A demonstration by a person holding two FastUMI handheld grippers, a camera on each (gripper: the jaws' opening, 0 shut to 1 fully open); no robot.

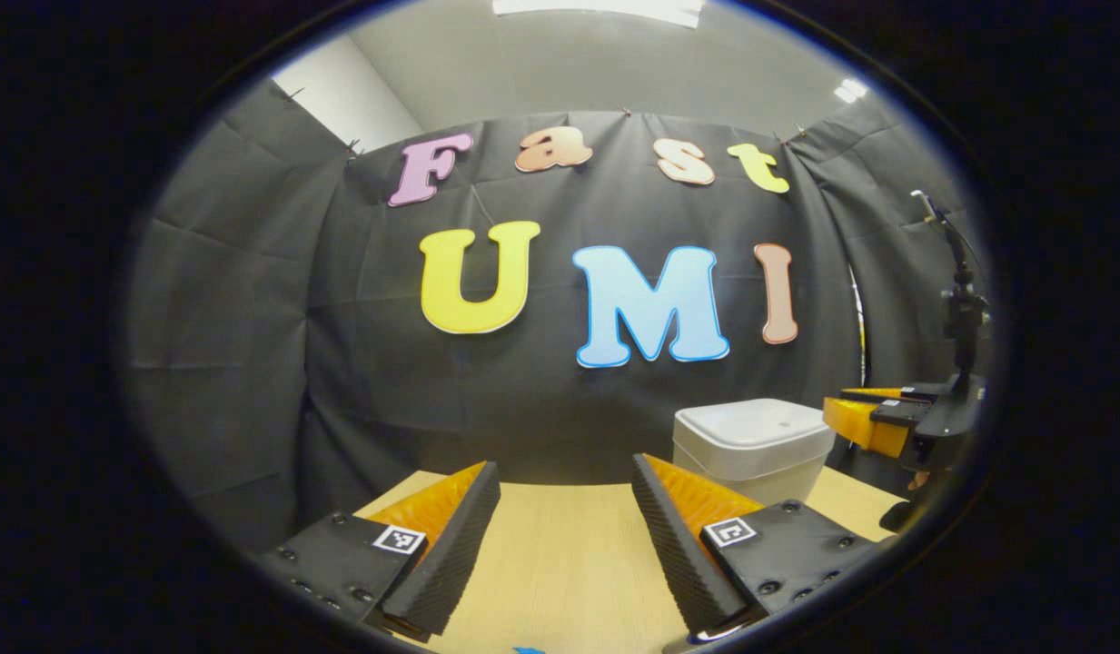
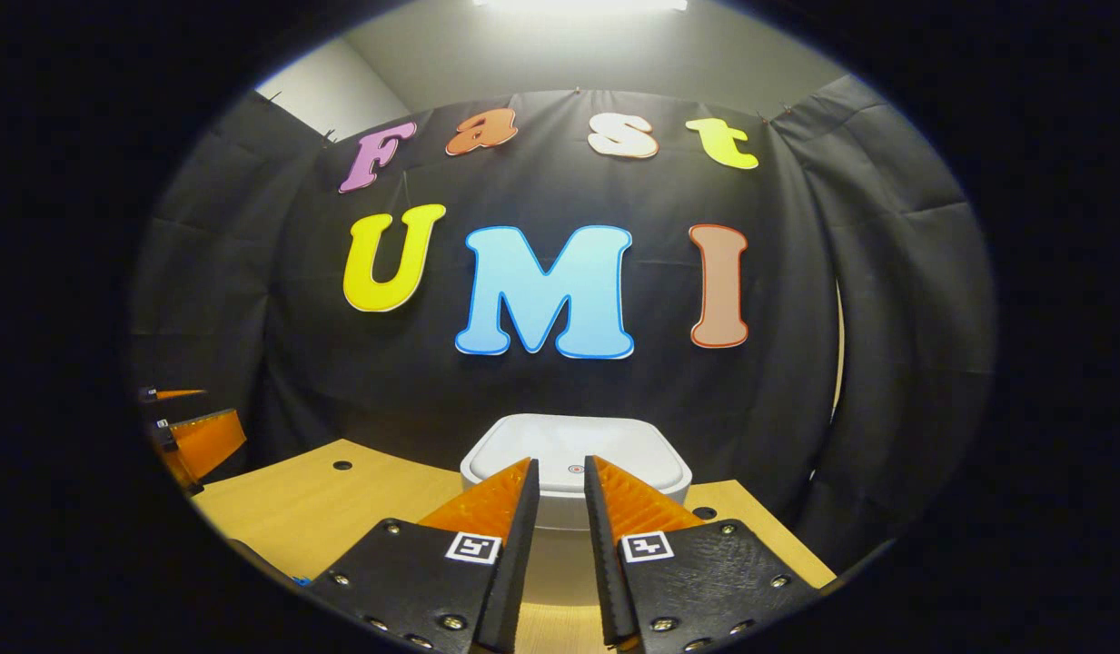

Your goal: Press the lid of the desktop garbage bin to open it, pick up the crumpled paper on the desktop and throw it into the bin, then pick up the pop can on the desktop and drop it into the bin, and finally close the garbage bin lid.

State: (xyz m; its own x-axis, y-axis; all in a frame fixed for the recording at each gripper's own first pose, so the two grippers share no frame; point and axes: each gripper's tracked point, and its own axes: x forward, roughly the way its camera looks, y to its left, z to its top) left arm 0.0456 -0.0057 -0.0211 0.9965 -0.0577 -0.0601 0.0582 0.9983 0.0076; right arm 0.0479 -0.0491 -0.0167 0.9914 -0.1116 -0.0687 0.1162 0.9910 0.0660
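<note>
White plastic lidded garbage bin [image 2: 575,459]: lid down, at light wooden bench [image 1: 560,554] far edge. Left gripper [image 1: 566,490]: fingers spread wide, empty. Right gripper [image 2: 560,486]: fingers narrowly parted before bin lid, empty.

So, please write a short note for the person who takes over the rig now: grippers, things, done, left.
Left gripper: open, holds nothing, above the table.
Right gripper: fingers close together with a narrow gap, nothing between them, aimed at the bin lid.
Garbage bin: on the table by the back wall, lid closed.
Done: nothing visible.
Left: press lid open, paper in, can in, close lid.
</note>
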